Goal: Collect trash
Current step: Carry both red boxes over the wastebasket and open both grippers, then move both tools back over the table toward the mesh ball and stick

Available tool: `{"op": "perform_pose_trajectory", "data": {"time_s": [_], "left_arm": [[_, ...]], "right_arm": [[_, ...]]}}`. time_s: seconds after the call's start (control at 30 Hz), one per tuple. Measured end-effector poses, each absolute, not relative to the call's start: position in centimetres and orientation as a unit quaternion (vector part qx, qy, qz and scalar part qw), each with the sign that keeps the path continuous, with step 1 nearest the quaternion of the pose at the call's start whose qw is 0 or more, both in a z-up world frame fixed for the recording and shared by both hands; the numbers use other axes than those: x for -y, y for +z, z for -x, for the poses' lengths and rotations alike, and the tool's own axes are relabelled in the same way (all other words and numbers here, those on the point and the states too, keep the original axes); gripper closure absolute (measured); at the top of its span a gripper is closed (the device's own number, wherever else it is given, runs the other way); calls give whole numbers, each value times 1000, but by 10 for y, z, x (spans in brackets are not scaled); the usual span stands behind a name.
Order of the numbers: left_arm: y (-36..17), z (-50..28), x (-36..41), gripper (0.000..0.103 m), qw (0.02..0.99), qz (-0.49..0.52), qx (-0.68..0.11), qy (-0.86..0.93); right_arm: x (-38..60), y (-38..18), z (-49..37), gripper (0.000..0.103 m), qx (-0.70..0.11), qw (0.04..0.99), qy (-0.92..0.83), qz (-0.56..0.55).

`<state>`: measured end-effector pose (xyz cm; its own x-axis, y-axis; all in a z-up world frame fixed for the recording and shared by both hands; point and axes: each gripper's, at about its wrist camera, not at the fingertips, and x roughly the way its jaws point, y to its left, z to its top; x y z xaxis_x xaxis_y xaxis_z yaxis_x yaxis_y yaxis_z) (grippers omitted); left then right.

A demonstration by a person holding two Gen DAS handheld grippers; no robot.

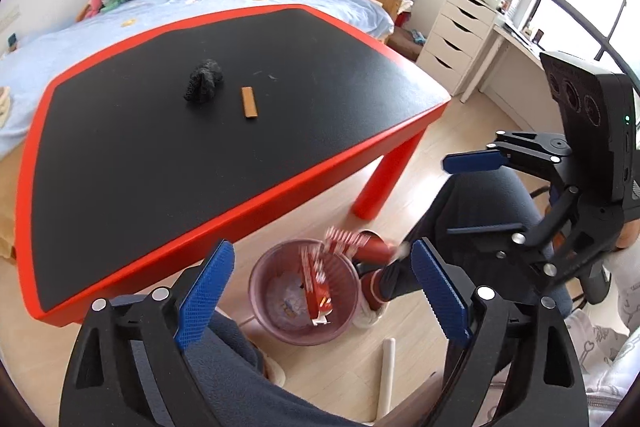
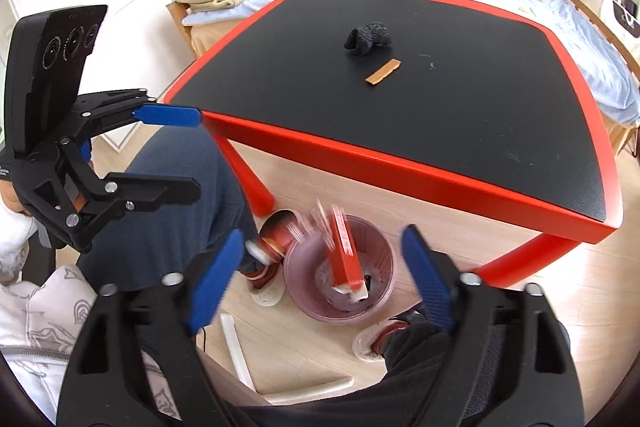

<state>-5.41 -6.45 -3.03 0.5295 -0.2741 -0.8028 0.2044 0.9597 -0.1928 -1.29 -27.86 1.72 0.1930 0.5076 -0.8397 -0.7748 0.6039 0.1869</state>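
red-edged table (image 1: 224,187) w/ black top, front edge runs just above the pink bin (image 1: 304,291) on the wood floor; bin sits by the near table leg (image 1: 384,179), between the person's feet, tight room around it. both grippers hang over that gap, pointing down. left gripper (image 1: 320,291) jaws wide apart, nothing betw them; right gripper (image 2: 320,283) same, wide and empty. red carton (image 2: 346,259) is below both, blurred, standing tilted inside the bin, clear of the pads. red can (image 1: 370,247) blurred at bin rim. on tabletop, well apart from grippers: black crumpled wad (image 1: 203,81) and brown strip (image 1: 249,101) just beside it.
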Motion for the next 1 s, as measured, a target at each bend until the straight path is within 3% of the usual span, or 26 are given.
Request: {"op": "perform_pose_trajectory", "data": {"time_s": [0.2, 0.4, 1.0], "left_arm": [[-29, 53, 57, 8, 878, 41, -463, -115], [-27, 51, 52, 8, 881, 45, -461, -100], [-24, 30, 44, 8, 883, 42, -460, -84]], "right_arm": [[284, 17, 9, 6, -479, 766, 410, 126], [287, 17, 6, 3, -486, 768, 402, 114], [285, 34, -23, 3, -472, 784, 388, 107]]}}
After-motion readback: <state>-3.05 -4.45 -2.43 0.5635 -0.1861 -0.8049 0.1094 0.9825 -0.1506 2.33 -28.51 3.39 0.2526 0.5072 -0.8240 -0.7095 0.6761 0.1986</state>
